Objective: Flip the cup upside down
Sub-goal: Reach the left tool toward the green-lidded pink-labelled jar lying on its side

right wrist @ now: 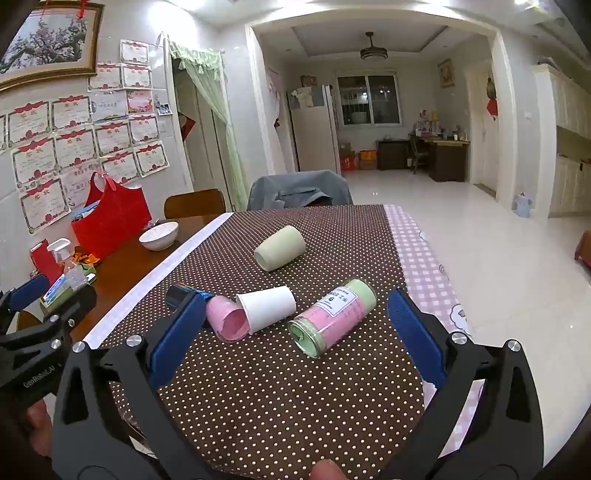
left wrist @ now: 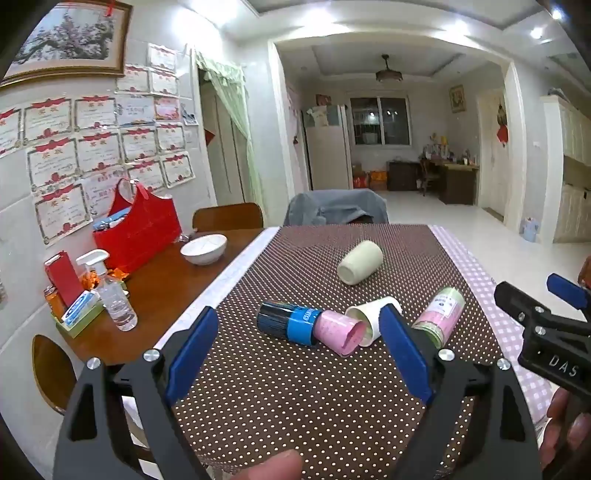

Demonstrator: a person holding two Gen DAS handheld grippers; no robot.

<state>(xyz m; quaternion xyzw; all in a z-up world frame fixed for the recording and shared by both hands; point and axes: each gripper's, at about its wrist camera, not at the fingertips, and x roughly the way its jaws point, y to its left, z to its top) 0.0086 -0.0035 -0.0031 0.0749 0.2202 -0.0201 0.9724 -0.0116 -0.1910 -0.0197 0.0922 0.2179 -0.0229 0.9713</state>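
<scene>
Two grippers' fingers spread wide, empty, white cup [right wrist: 266,307] lying between pink roll [right wrist: 225,320] and jar [right wrist: 332,317].

- We see a white tiled wall [left wrist: 207,122] covered with red-bordered paper certificates [left wrist: 99,144]; a gold-framed blossom painting [left wrist: 70,37] hangs above them
- We note a brown wooden dining table [left wrist: 155,295] with a dotted brown cloth [left wrist: 295,387]; a wooden chair [left wrist: 227,216] and a grey-draped chair [left wrist: 334,210] stand behind
- We find glossy white floor tiles [right wrist: 480,258], a dark barred window [right wrist: 369,96], a white refrigerator [right wrist: 314,125], a dark wooden desk [right wrist: 443,155]; recessed ceiling lights [left wrist: 535,33] glow
</scene>
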